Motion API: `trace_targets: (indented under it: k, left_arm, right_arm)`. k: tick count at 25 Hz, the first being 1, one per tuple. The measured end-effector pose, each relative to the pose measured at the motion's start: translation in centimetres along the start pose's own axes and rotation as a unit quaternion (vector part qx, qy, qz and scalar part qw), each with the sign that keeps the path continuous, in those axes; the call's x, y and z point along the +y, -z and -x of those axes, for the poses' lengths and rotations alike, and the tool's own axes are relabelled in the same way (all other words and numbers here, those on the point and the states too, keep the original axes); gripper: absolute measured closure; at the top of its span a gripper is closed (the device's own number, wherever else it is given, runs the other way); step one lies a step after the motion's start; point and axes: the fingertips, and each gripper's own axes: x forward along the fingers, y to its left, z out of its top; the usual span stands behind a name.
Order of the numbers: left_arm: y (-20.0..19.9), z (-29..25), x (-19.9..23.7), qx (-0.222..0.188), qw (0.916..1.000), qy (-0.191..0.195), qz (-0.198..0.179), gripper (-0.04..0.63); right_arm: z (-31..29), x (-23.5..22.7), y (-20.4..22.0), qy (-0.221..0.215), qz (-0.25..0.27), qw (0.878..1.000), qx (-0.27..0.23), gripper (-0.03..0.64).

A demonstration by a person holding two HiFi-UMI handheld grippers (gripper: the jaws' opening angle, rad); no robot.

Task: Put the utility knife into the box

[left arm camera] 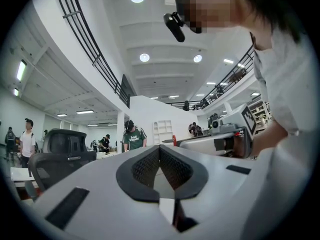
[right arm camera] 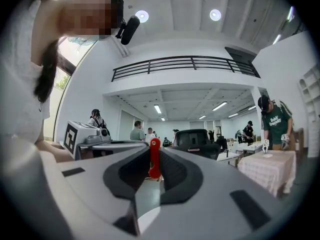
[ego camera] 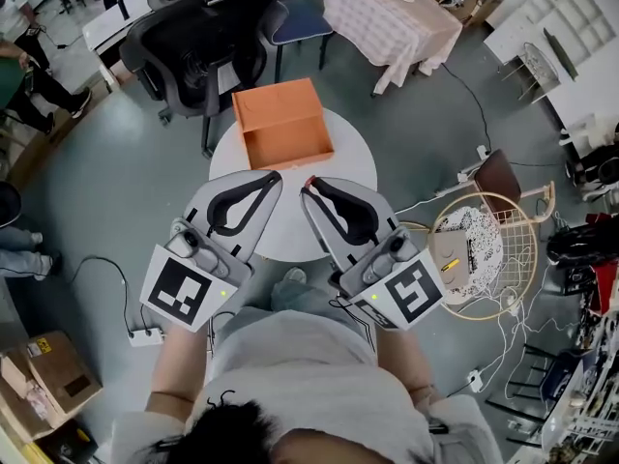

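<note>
An open orange box [ego camera: 283, 124] stands at the far side of a small round white table [ego camera: 350, 153]. My right gripper [ego camera: 309, 184] hangs over the table just short of the box. It is shut on a red utility knife [right arm camera: 154, 159], which stands upright between the jaw tips; its red end [ego camera: 310, 180] just shows in the head view. My left gripper [ego camera: 275, 175] is beside it on the left, shut with its pads [left arm camera: 150, 166] meeting and nothing between them. In the left gripper view the right gripper's body [left arm camera: 220, 141] shows at the right. Both gripper views look level across the room, so the box is hidden in them.
A black office chair [ego camera: 198, 46] and a blue chair [ego camera: 302, 22] stand beyond the table. A table with a checked cloth [ego camera: 392, 17] is at the back right. A round wire basket [ego camera: 484, 254] and cables lie on the floor at right; a cardboard box [ego camera: 48, 380] sits lower left.
</note>
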Motion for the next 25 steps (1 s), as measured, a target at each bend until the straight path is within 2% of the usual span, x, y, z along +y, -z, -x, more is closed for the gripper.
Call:
trace_targets:
  k: [8, 14, 18, 25]
  left_arm:
    - [0.5, -3.9, 0.0, 0.009, 0.9993, -0.032, -0.015, 0.586]
    - [1.3, -4.8, 0.0, 0.023, 0.9989, -0.038, -0.013, 0.586]
    - [1.7, -5.2, 0.3, 0.024, 0.9991, -0.032, -0.01, 0.586]
    - [1.8, -6.4, 2.0, 0.025, 0.9997, 0.005, -0.003, 0.586]
  right_arm:
    - [0.6, -4.0, 0.8, -0.033, -0.008, 0.999, -0.007, 0.555]
    - [0.7, -5.4, 1.3, -0.035, -0.021, 0.999, -0.013, 0.555]
    - [0.5, -5.8, 1.7, -0.027, -0.026, 0.999, -0.013, 0.555]
    - [-0.7, -7.1, 1.5, 0.012, -0.033, 0.999, -0.011, 0.555]
